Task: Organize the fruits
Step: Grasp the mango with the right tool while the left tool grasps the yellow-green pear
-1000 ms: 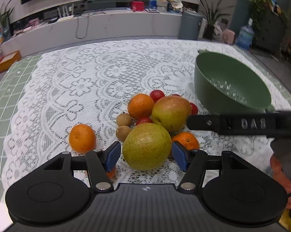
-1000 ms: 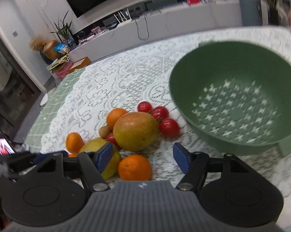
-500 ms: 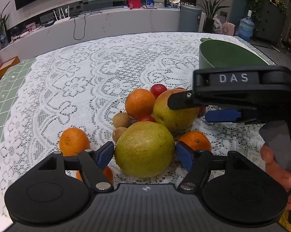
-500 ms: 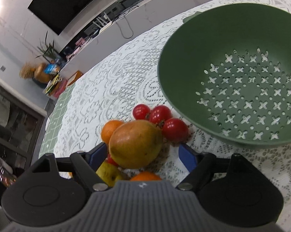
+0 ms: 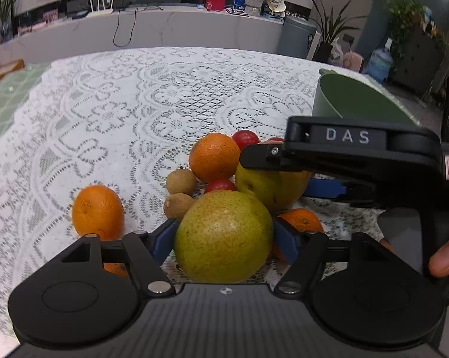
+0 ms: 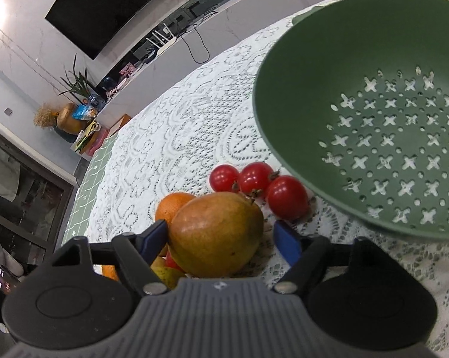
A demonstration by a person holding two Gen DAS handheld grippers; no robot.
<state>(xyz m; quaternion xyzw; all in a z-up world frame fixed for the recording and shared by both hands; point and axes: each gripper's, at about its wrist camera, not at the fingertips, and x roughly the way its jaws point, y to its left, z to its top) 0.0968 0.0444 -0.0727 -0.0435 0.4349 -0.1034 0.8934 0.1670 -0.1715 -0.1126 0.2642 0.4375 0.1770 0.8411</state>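
Note:
A pile of fruit lies on the lace tablecloth. My left gripper (image 5: 224, 238) has its blue pads against both sides of a big green pear (image 5: 224, 235). My right gripper (image 6: 221, 235) straddles a yellow-red mango (image 6: 215, 234); its left pad touches the fruit, the right pad stands a little off. In the left wrist view the right gripper (image 5: 358, 161) hangs over the mango (image 5: 269, 185). Oranges (image 5: 214, 156) (image 5: 97, 211), brown kiwis (image 5: 181, 181) and red cherry tomatoes (image 6: 287, 197) lie around. The green colander (image 6: 373, 113) stands to the right.
The lace-covered table (image 5: 134, 104) stretches away to the left and back. A white counter (image 5: 164, 29) with a red box, cables and plants runs behind the table. A green tiled cloth edge (image 5: 3, 95) shows at far left.
Both grippers moved down and forward onto the fruit. The left pads closed in on the pear; the right gripper came around the mango.

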